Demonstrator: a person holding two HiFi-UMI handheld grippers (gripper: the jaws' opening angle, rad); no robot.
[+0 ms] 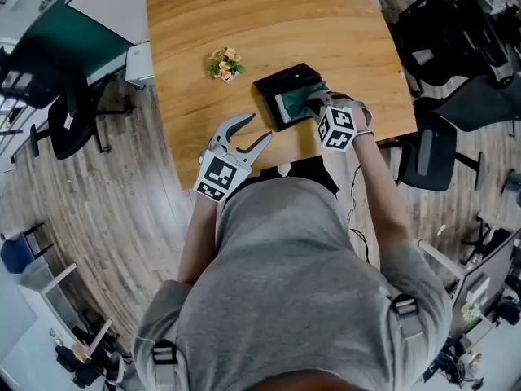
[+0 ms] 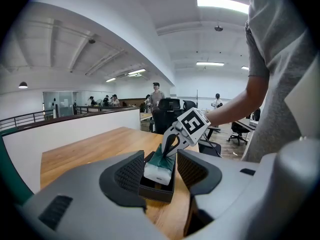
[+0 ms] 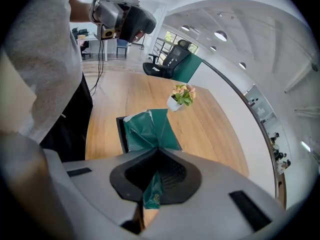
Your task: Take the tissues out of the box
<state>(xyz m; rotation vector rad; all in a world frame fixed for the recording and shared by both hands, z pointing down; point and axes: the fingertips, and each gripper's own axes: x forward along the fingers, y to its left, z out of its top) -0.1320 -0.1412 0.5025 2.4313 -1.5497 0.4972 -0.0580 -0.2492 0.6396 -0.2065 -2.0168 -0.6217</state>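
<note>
The right gripper (image 1: pixel 313 104) has its fingers pinched shut on the wrapper of the green tissue pack (image 1: pixel 291 104), which slants down from them along the black box (image 1: pixel 281 80), its low end inside. The left gripper (image 1: pixel 259 127) hovers left of the box, fingers wide and empty. A potted plant (image 1: pixel 225 63) stands apart on the bench (image 1: pixel 269 15), clear of an upward pull, I'd say.

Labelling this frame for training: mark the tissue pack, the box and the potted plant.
tissue pack (image 3: pixel 146 129), right gripper view, on the green wrapper.
box (image 1: pixel 286 78), head view, on its dark far end.
potted plant (image 1: pixel 225 63), head view, on the flowers.
</note>
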